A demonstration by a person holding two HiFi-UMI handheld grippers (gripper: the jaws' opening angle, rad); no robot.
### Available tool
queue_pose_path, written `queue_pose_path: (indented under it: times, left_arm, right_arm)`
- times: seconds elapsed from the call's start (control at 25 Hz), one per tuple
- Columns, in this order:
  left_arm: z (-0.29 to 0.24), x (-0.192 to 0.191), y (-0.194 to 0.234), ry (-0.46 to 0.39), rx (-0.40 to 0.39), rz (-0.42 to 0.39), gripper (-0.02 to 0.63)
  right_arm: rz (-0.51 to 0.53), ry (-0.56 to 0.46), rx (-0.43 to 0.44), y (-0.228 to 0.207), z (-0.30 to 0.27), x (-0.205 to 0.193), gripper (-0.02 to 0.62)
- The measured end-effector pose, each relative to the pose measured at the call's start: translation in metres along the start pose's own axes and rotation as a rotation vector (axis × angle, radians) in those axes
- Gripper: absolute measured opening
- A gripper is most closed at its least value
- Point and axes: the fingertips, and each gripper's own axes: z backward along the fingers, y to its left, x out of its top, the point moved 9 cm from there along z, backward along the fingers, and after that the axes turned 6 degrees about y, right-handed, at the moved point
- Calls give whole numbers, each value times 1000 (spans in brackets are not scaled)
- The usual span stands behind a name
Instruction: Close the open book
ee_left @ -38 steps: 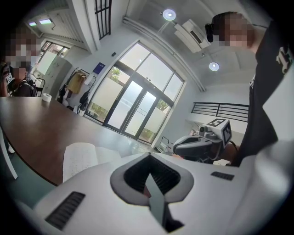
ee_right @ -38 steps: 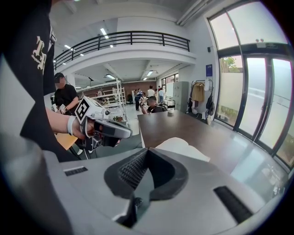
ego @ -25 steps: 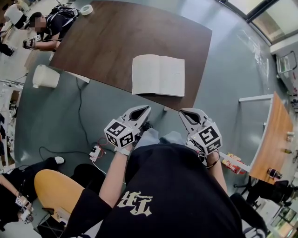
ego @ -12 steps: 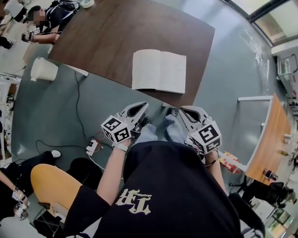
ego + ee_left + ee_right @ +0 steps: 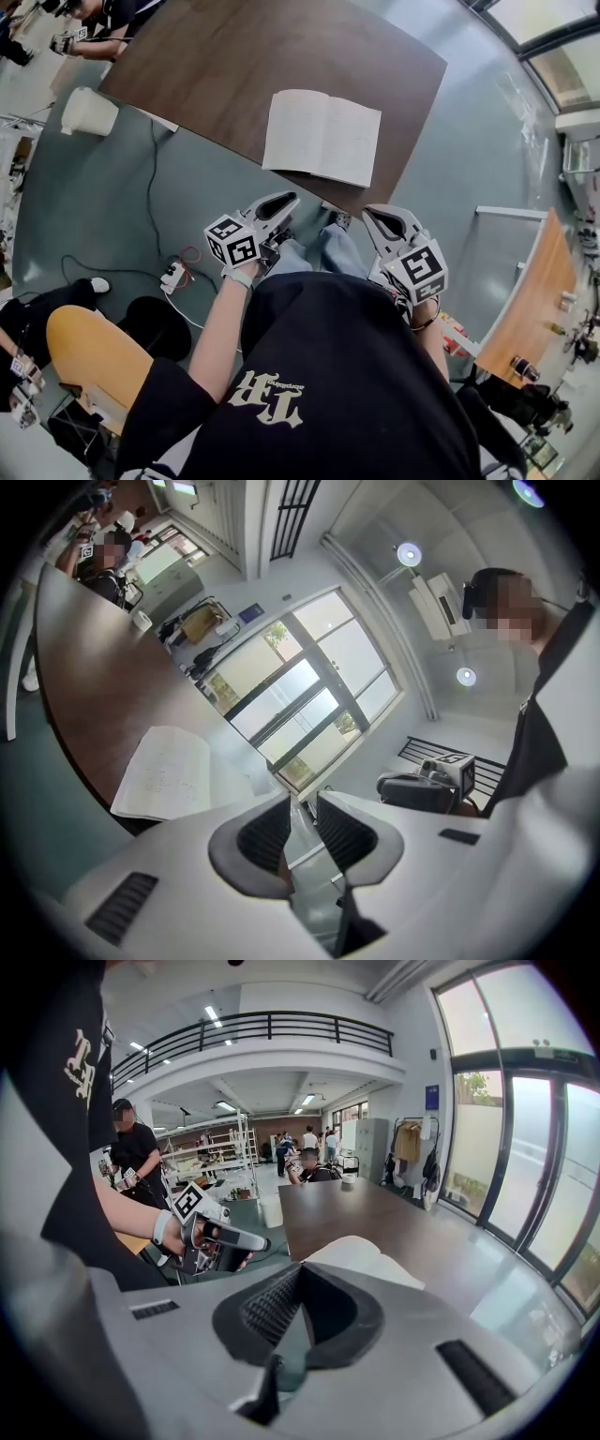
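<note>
Table (image 5: 234, 75) ahead: take likely light, floppy book (image 5: 323, 136) by an outer page edge, with left gripper (image 5: 292, 198) just opening slightly, right gripper (image 5: 368, 213) closed, both empty.

We wear a black T-shirt (image 5: 356, 375) with short sleeves. Pale block lettering (image 5: 267, 401) crosses it in the lower middle of the head view (we cannot read it from here). Just above the shirt, at the frame's centre, blue jeans (image 5: 323, 251) show. A white band (image 5: 240, 277) circles the wrist of our left hand (image 5: 183, 1239), and a thin dark strap (image 5: 427, 323) circles the right wrist.
</note>
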Motion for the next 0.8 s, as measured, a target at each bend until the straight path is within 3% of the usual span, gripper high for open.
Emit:
queue_pose_path:
  times: [0.52,0.68,0.8]
  left_arm:
    - [-30,-22,53,2,35,162,187]
    - [-37,-29,73,3,91,205,260]
    - [-42,-36,89,-18,108,282,305]
  right_arm:
    - [-63,14,-42,-36,20,-17,-11]
    - [-74,17,-54,-41,23,-18,-11]
    - [-84,22,-66,-45,26,-22,-11]
